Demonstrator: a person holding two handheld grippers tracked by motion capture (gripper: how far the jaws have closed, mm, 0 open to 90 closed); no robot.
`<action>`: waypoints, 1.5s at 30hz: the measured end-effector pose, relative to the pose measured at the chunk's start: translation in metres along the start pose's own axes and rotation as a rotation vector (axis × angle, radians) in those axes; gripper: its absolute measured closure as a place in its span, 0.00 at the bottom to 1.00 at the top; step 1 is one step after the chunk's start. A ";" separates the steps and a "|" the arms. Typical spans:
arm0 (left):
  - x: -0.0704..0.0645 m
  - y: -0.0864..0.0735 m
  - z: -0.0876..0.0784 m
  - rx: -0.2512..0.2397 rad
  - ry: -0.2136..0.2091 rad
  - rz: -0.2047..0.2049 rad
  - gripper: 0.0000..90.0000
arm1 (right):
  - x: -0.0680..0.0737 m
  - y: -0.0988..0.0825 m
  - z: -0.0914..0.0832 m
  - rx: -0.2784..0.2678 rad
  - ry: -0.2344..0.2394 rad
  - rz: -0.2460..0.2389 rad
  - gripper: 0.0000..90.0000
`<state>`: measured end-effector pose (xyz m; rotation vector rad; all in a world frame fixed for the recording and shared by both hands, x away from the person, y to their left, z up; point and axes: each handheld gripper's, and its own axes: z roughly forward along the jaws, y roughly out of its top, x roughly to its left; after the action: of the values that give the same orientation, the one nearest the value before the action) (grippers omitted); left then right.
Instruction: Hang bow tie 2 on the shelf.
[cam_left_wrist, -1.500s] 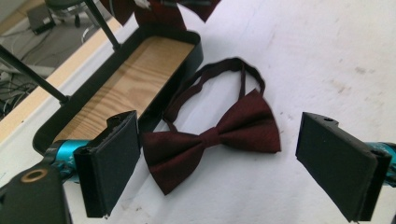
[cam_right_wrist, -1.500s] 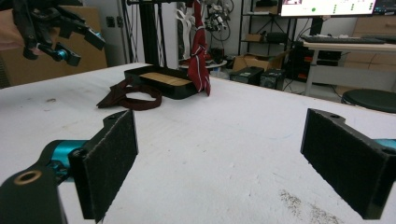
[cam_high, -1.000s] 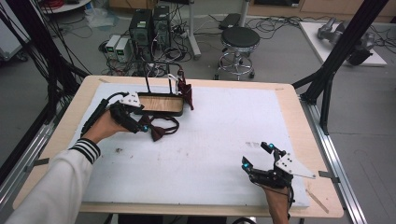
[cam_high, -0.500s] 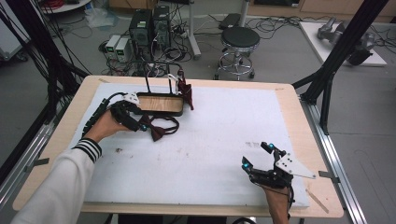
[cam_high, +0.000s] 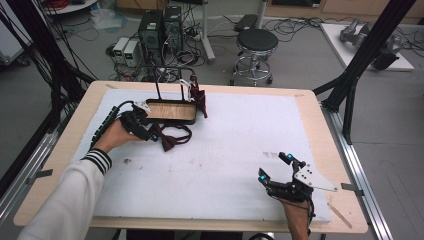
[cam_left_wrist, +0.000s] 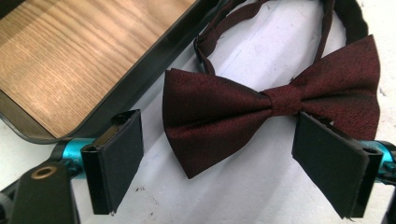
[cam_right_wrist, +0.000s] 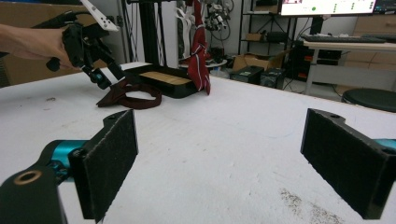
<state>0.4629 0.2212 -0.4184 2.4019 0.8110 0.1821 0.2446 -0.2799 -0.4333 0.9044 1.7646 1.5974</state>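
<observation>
Left gripper view looks straight down on a dark red bow tie (cam_left_wrist: 275, 112) lying flat on the white table cover (cam_left_wrist: 243, 196), just beside the wooden tray (cam_left_wrist: 70, 60) of a small stand; the left gripper (cam_left_wrist: 219, 158) hangs over it with jaws spread wide on either side of one wing, gripping nothing, seemingly lined up for a pinch. In the high view a second red tie (cam_high: 199, 97) hangs from the stand's rail (cam_high: 172, 67), while the right gripper (cam_high: 275, 167) rests open and empty near the table's near right corner, well apart. Against the earlier frames, the left gripper has crept closer over the bow tie; the right has stayed put.
</observation>
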 end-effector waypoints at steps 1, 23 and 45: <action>0.001 0.000 0.001 0.004 -0.005 -0.001 0.21 | 0.000 0.000 0.000 -0.003 0.001 -0.004 0.11; 0.005 -0.001 0.008 0.006 0.028 0.009 0.43 | 0.001 -0.003 0.002 0.008 0.004 0.002 0.11; -0.005 0.002 0.002 0.049 0.075 0.058 0.92 | 0.002 -0.007 0.006 0.016 0.008 -0.002 0.11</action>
<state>0.4609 0.2160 -0.4184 2.4792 0.7884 0.2799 0.2473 -0.2752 -0.4411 0.9042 1.7851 1.5896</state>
